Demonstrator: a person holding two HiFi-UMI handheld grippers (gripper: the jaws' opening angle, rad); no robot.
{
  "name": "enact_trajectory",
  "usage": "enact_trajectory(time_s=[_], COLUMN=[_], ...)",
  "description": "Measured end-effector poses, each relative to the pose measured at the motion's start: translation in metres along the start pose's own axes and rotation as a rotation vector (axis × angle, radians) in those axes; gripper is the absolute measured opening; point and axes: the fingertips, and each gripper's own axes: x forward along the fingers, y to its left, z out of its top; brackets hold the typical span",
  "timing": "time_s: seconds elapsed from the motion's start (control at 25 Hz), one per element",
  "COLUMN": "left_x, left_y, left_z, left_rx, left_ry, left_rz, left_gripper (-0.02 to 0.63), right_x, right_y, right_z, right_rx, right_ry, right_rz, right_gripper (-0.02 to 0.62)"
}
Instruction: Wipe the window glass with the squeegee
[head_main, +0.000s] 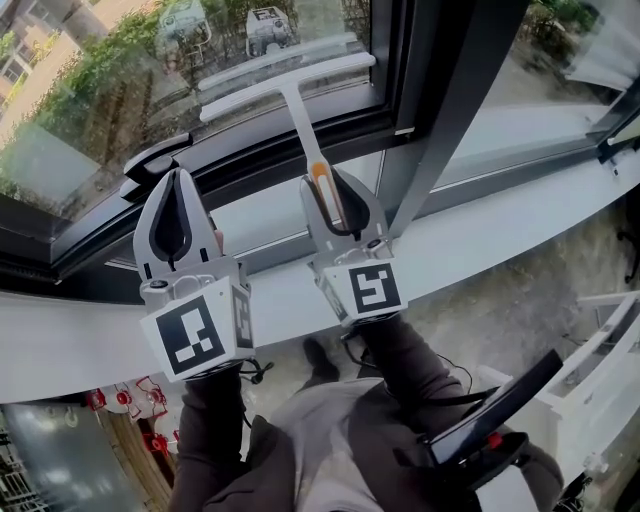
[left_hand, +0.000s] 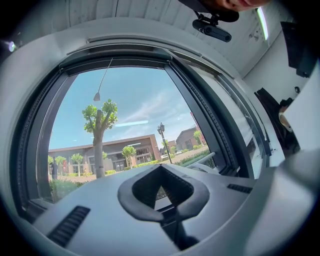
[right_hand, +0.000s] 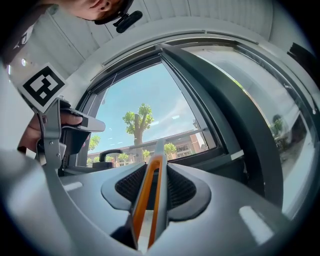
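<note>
**Squeegee Gripped at the Foot of the Pane, Left Claw Empty**

The right gripper (head_main: 331, 186) was clenched on the squeegee (head_main: 294, 112). In the right gripper view the orange-and-white grip of the squeegee (right_hand: 150, 195) ran up between the two ribbed pads, and both pads pressed against its sides. From the head view, the white stem rose from that gripper toward 12 o'clock and ended in the long crossbar. The crossbar lay slanted along the bottom edge of the window glass (head_main: 120, 70), just above the dark window frame (head_main: 300, 142). A pale reflection of the bar showed in the pane right above it. Whether the blade actually touched the glass could not be told.

The left gripper (head_main: 178, 178) was at 9 o'clock of the right one, near it but apart. Its jaws were drawn together at the tips with nothing between them. In the left gripper view (left_hand: 161, 172) only a diamond-shaped gap showed inside the closed pads, and the street could be seen through it. At 11 o'clock of this gripper, a black window handle (head_main: 152, 160) sat on the frame.

At 2 o'clock of the right gripper, a dark post (head_main: 460, 110) ran up between this pane and the next. The white sill (head_main: 500, 232) crossed below both grippers, from 9 o'clock to 3 o'clock. Through the glass a trimmed tree (left_hand: 100, 122) stood under a blue sky, at 10 o'clock of the left gripper's jaws
</note>
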Motion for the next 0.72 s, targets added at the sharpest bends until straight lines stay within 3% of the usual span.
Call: enact_trajectory(time_s=[0.72], left_x=[-0.003], left_y=[-0.006], left_z=[-0.008], left_rx=[-0.010], left_ry=[0.009], left_rz=[-0.014], left_gripper=[0.000], right_x=[-0.015], right_y=[-0.007], right_z=[-0.038], right_rx=[0.025], right_ry=[0.079], right_rz=[-0.010], right_gripper=[0.127])
